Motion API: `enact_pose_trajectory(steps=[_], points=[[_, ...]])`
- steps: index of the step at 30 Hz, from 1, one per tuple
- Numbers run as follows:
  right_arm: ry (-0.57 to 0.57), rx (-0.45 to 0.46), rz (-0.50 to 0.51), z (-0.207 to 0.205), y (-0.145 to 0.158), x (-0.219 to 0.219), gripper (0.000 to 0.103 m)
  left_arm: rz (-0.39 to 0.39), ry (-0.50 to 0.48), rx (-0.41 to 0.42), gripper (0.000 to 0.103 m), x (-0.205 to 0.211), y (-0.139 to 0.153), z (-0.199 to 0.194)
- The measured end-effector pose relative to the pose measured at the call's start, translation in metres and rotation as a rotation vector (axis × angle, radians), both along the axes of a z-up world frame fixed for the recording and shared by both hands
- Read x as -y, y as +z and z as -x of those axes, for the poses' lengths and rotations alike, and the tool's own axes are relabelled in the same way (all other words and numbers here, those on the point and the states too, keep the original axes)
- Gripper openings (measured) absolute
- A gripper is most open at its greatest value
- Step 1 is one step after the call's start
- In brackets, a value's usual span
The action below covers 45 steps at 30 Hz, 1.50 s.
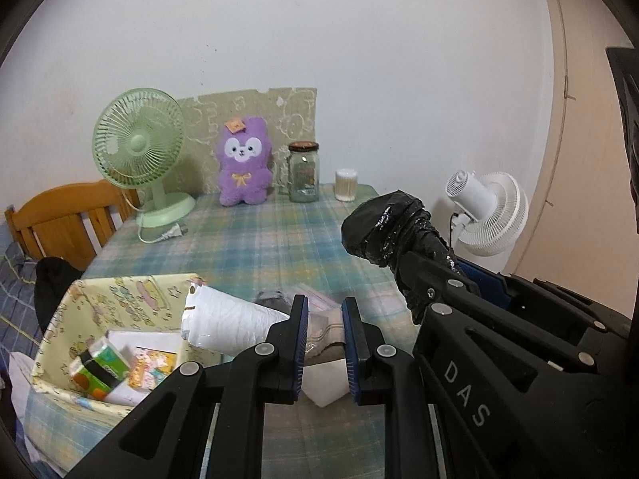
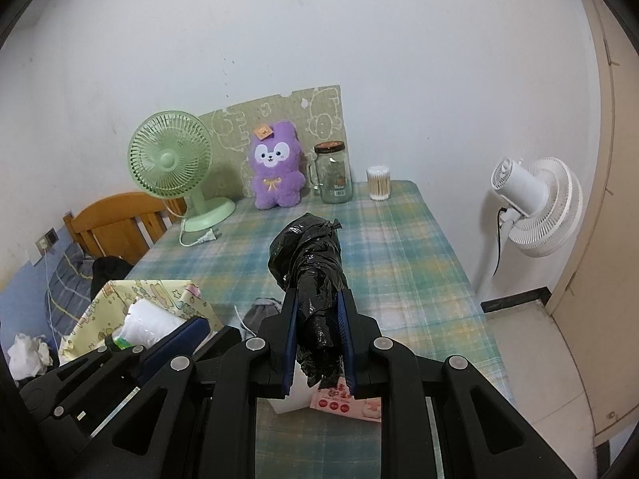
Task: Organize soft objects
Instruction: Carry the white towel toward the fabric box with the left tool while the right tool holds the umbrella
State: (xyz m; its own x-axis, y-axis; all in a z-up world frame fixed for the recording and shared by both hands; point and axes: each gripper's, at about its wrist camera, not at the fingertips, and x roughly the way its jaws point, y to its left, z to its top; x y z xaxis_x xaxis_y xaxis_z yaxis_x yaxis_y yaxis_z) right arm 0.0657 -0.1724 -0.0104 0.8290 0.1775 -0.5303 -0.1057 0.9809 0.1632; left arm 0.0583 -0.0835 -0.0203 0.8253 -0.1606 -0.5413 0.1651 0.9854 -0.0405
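Black plastic, crinkled and glossy: a rolled bundle of bin bags (image 2: 309,263) is pinched between the pads of the right gripper (image 2: 317,343), jutting forward above the checked tablecloth (image 2: 399,263). The left wrist view shows the same bundle raised clear of the table.

Left gripper (image 1: 325,343): jaws drawn in as narrow as they go. A white plastic roll (image 1: 227,319) sits against its left finger; whether it is truly pinched, cannot tell — it leans out of the yellow patterned box (image 1: 120,295).

That box, at the table's near left corner, already holds small packets and a carton. On the cloth below the grippers: a white packet, a pink printed pack (image 2: 343,399), something grey.

Far edge, apart from the work: purple plush toy (image 2: 275,171), green fan (image 2: 171,159), glass jar (image 2: 333,173), cotton swabs.

Judgement: partway. Box partly filled; black bundle in transit, loose items left to sort.
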Motion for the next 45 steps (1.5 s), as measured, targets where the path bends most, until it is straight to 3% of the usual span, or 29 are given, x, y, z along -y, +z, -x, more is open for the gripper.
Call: enact_pose_trajectory(steps=[13, 24, 45], points=[[0.000, 0.025, 0.026, 0.015, 0.018, -0.039, 0.022, 0.017, 0.018, 0.029, 0.015, -0.040, 0.014, 0.015], [0.066, 0.027, 0.027, 0.018, 0.022, -0.090, 0.022, 0.004, 0.074, 0.049, 0.015, -0.088, 0.019, 0.029], [0.137, -0.033, 0.044, -0.002, -0.003, -0.160, 0.022, 0.015, 0.131, -0.008, 0.015, -0.153, -0.006, 0.013]])
